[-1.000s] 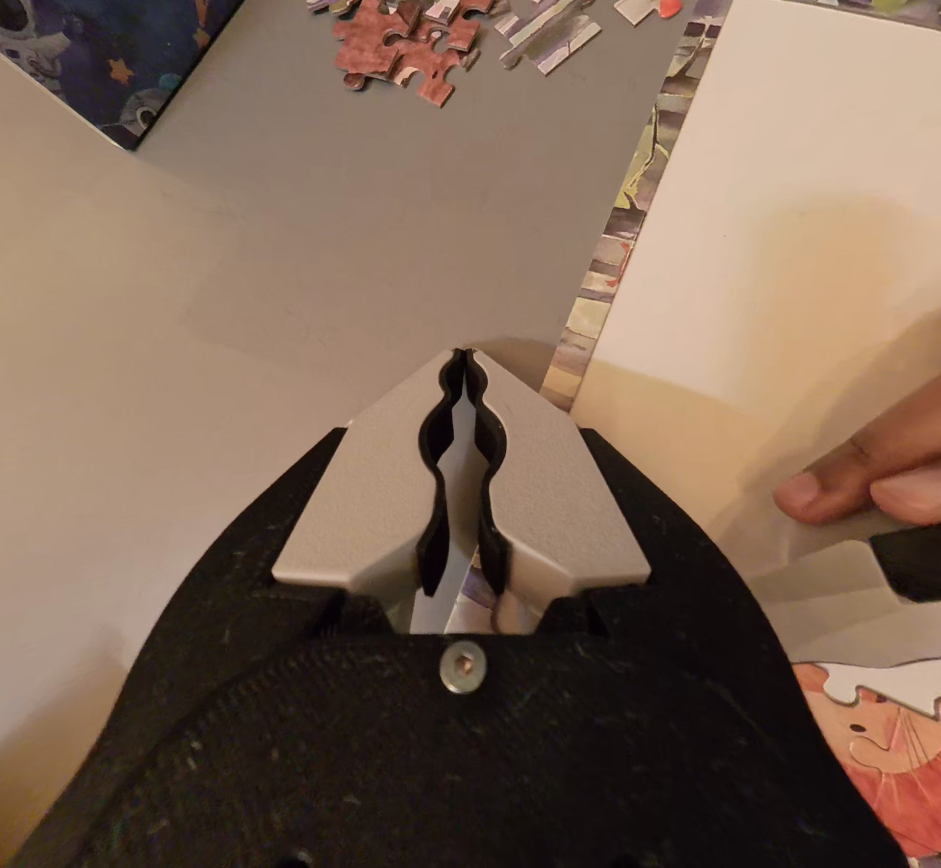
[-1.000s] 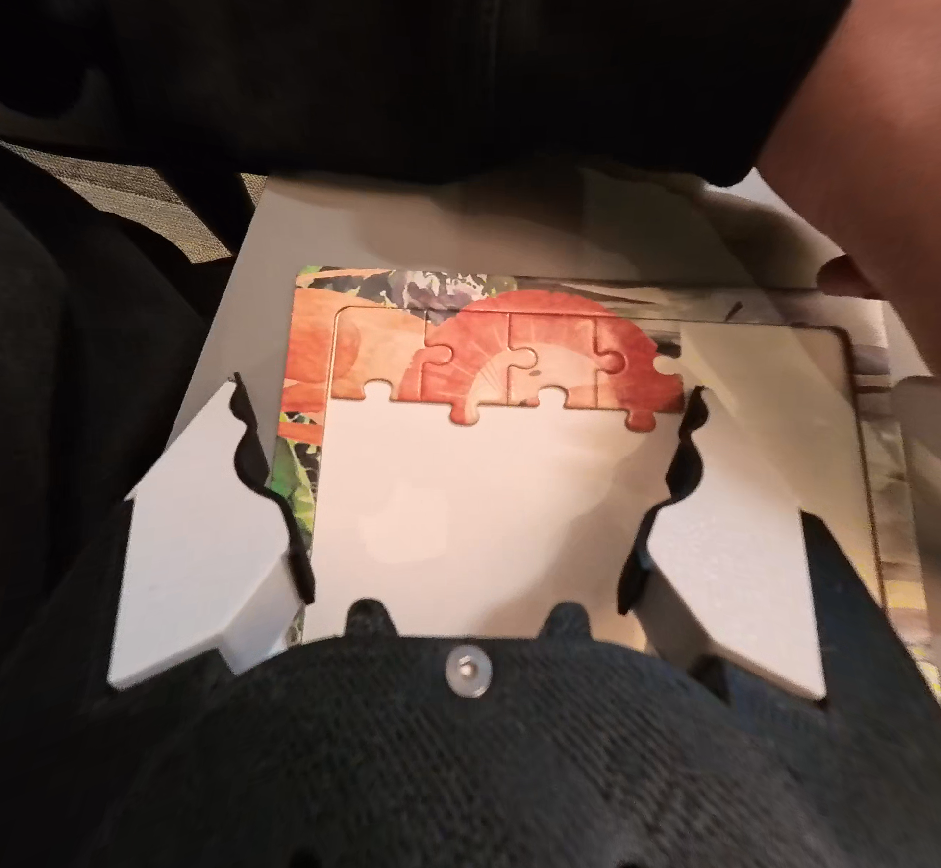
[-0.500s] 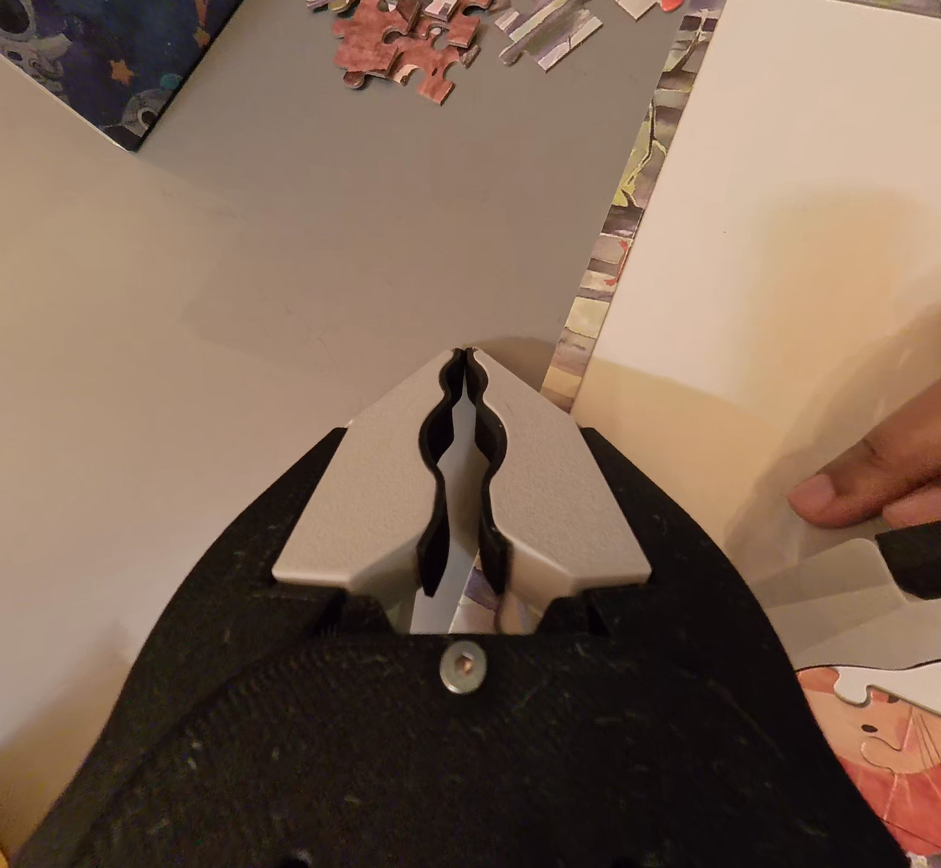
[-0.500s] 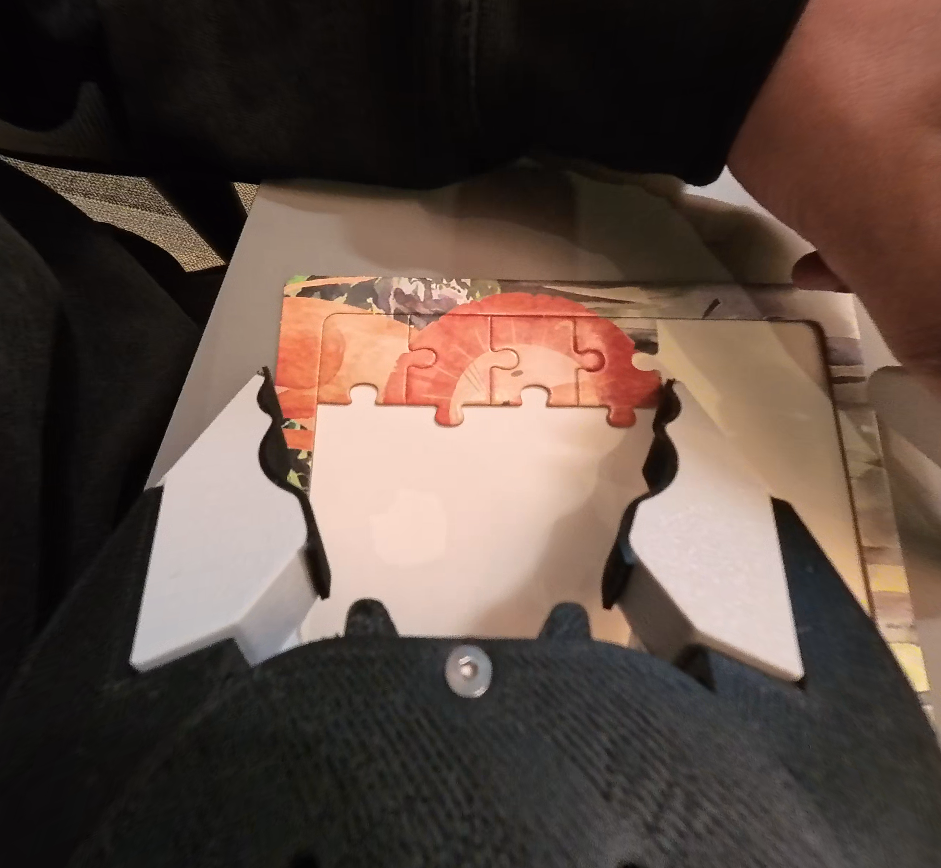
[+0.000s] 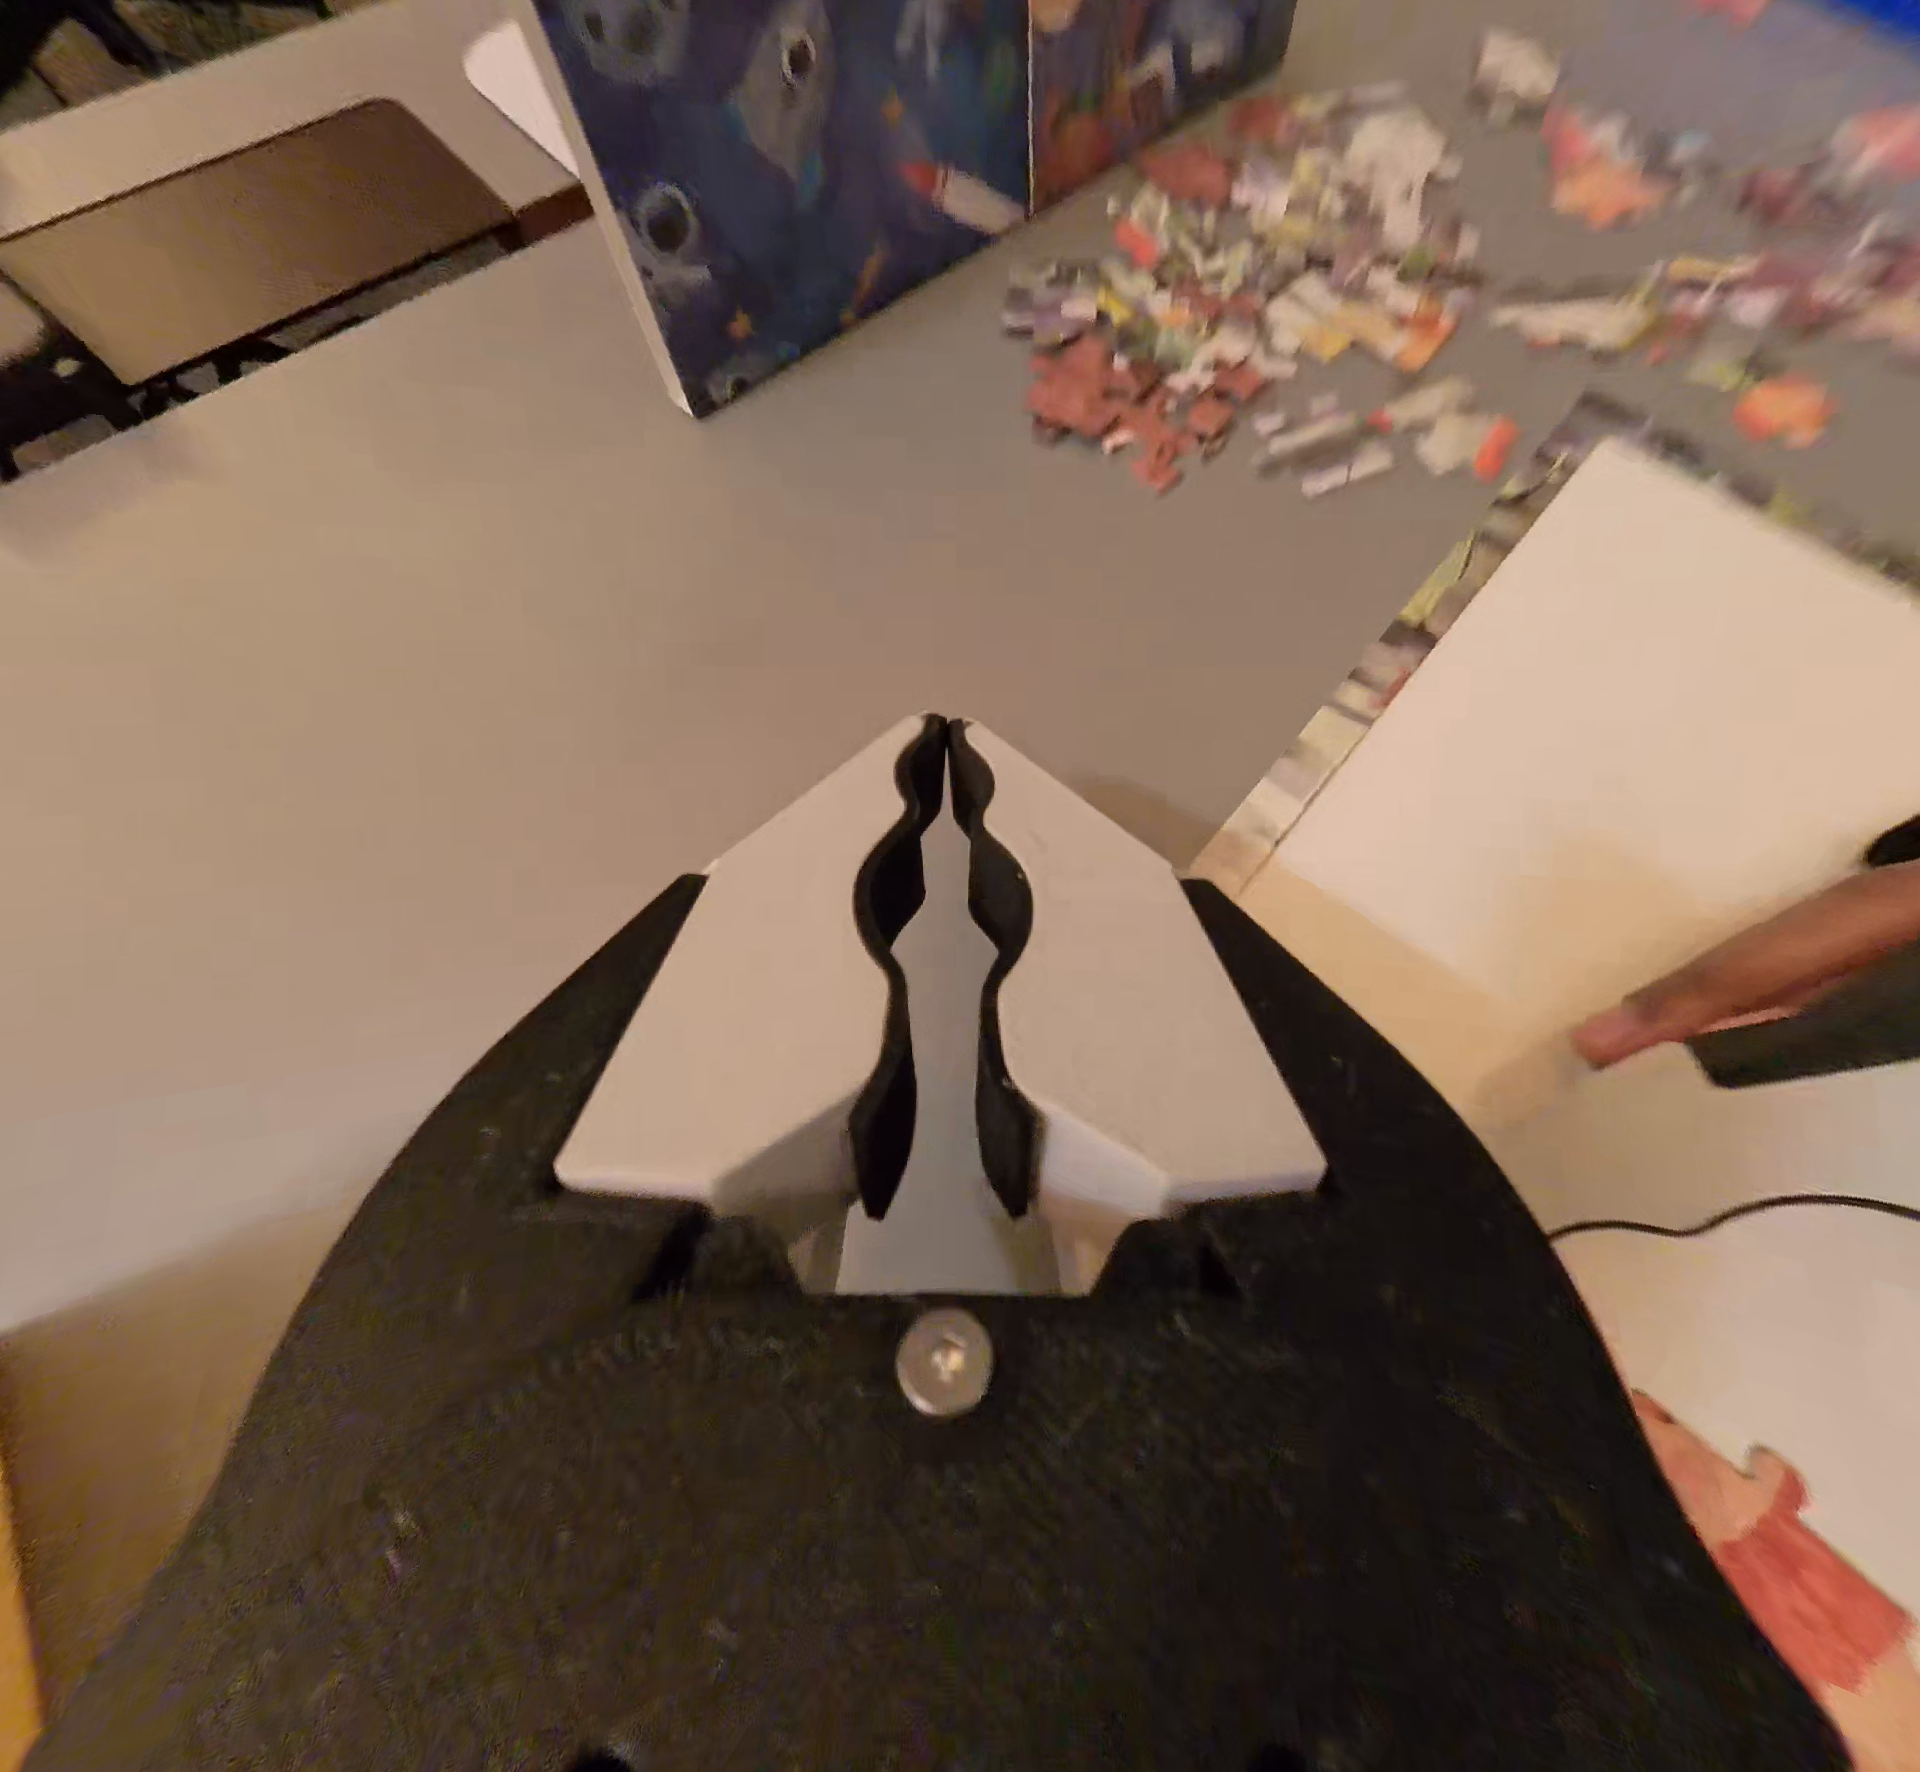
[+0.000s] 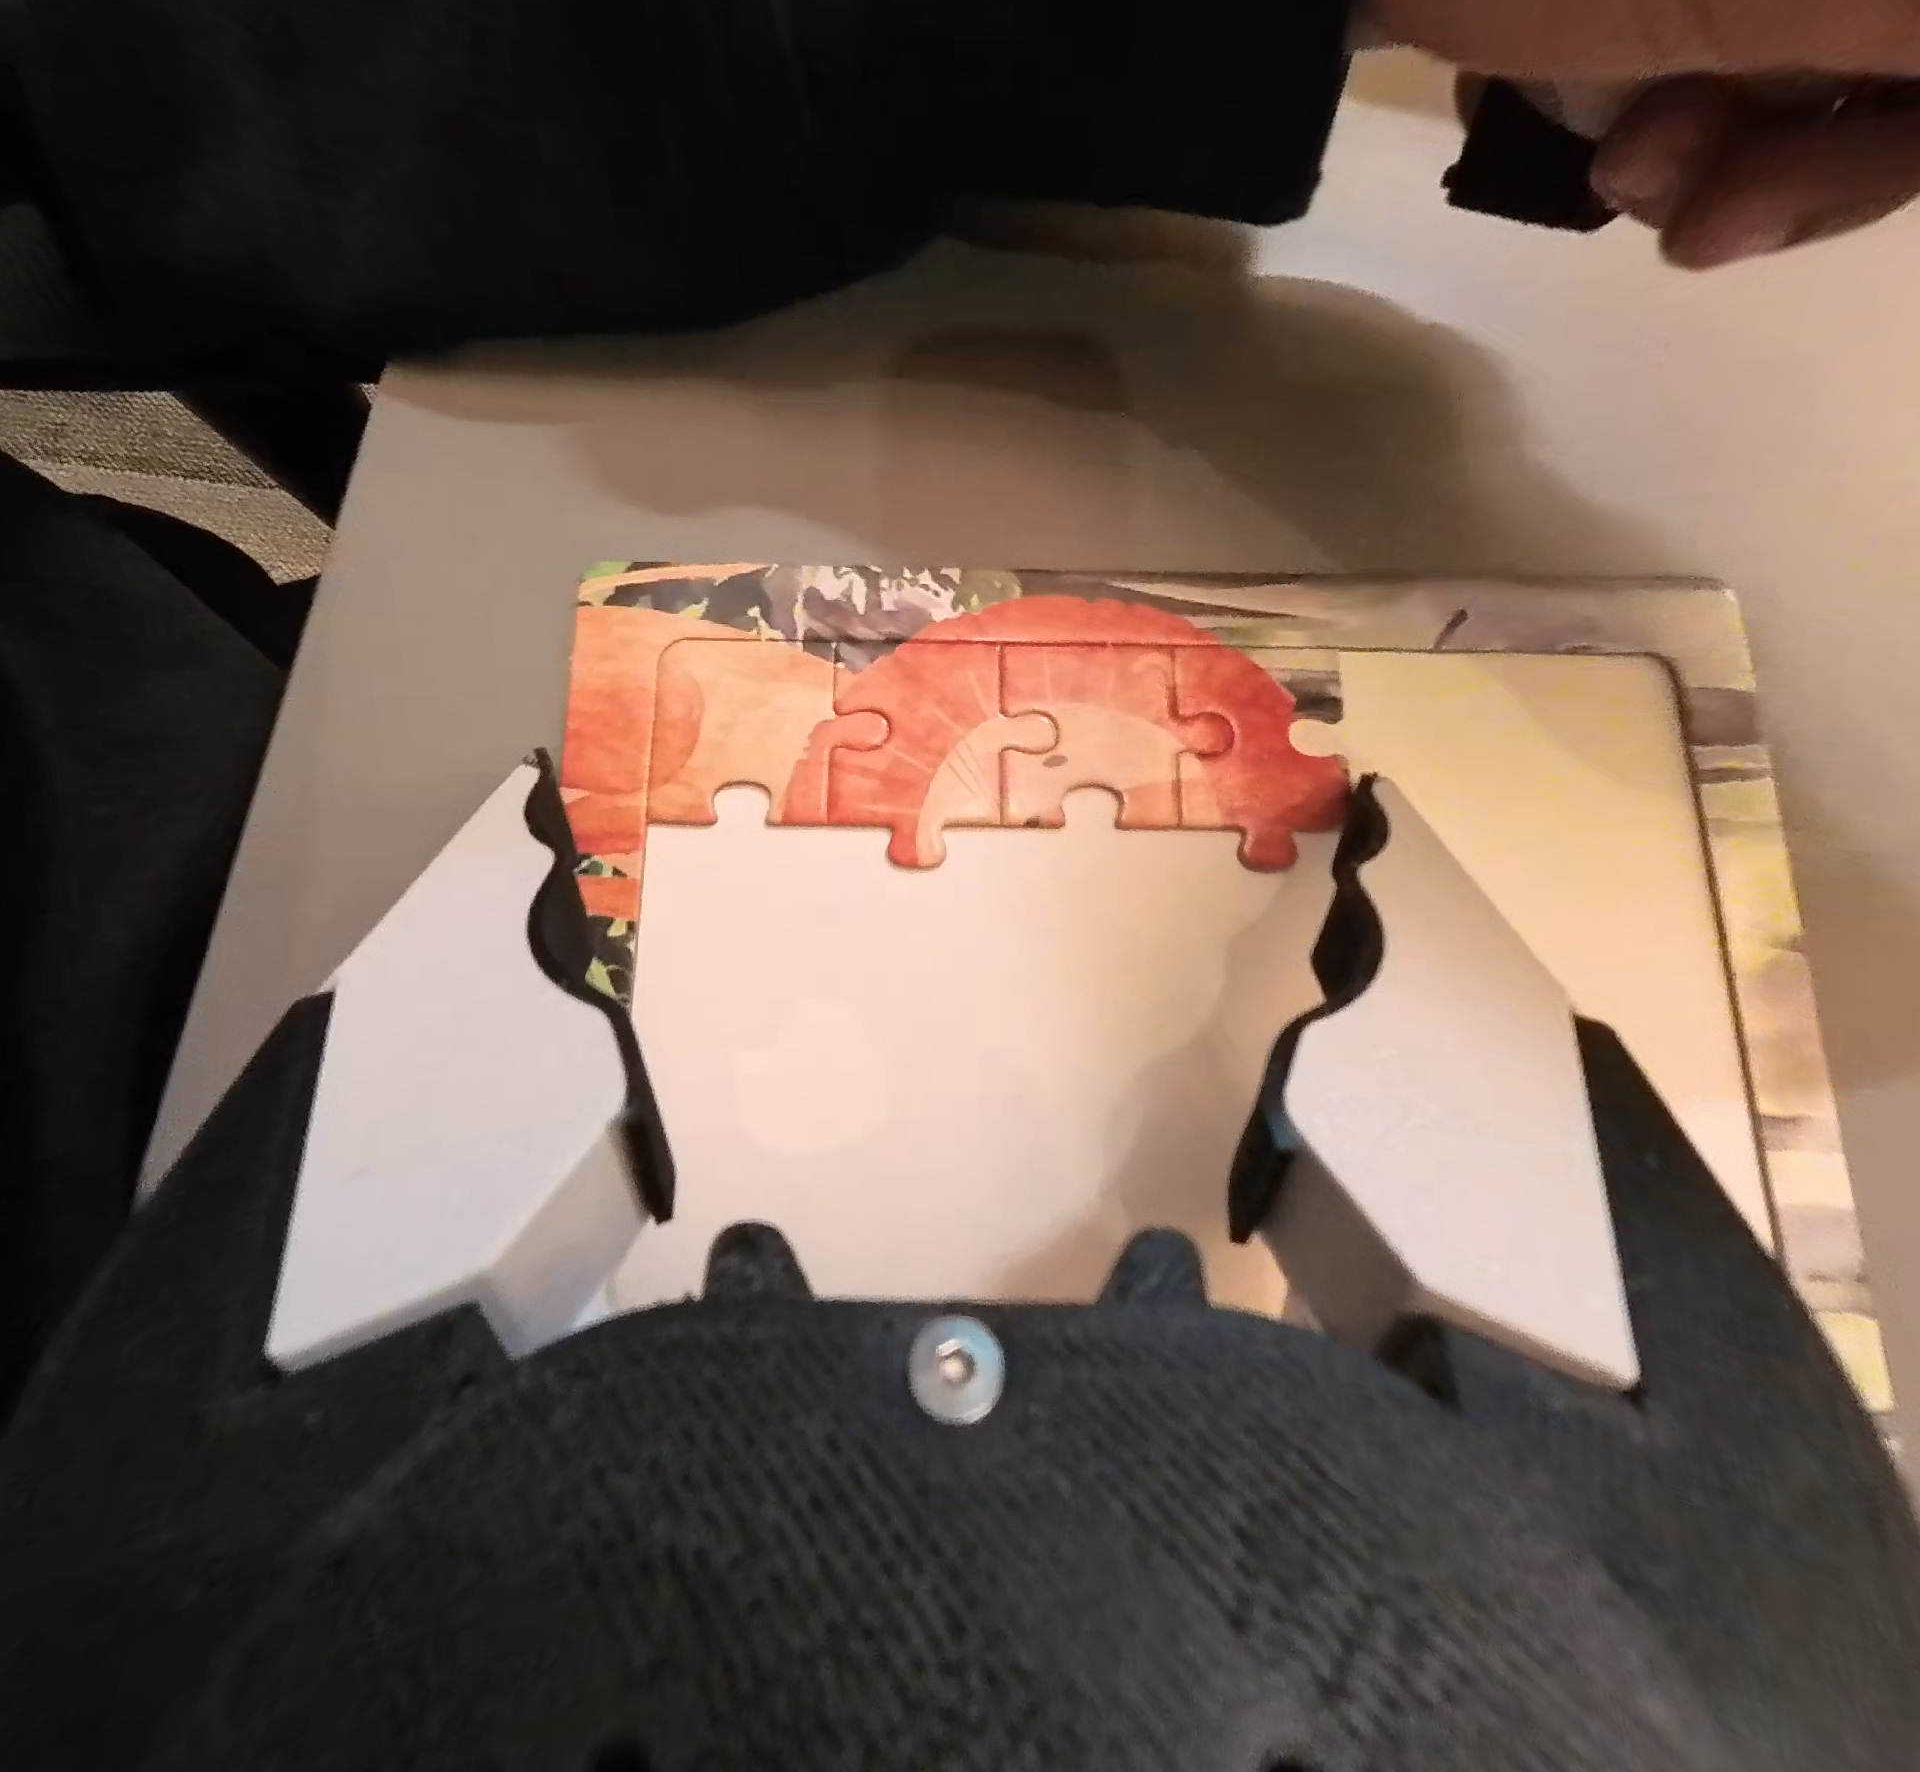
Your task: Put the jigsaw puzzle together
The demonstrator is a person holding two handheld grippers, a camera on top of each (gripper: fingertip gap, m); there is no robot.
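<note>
While the left wrist view looks across the grey table [image 5: 520, 642], the left gripper [image 5: 948, 725] hangs above it with its jaws closed tip to tip and nothing between them. A blurred heap of loose puzzle pieces [image 5: 1278, 299] lies toward the far right of the table, beside an upright space-patterned box [image 5: 831, 91]. The puzzle tray [image 5: 1558, 735] lies at the near right, its white inside largely bare. A hand [image 5: 1766, 984] holding a black part reaches over the tray's near portion, and a thin black cable [image 5: 1714, 1213] crosses the tray below it.

Seen from the right wrist view, the right gripper [image 6: 951, 787] is spread wide and holds nothing, poised over the tray [image 6: 1714, 787], which sits at the table's near edge before a person in dark clothing [image 6: 623, 60]. Four joined orange pieces [image 6: 997, 746] fill the tray's row nearest the person; whether the fingertips touch the tray cannot be told. Another hand [image 6: 1714, 60] grips a black part at upper right.
</note>
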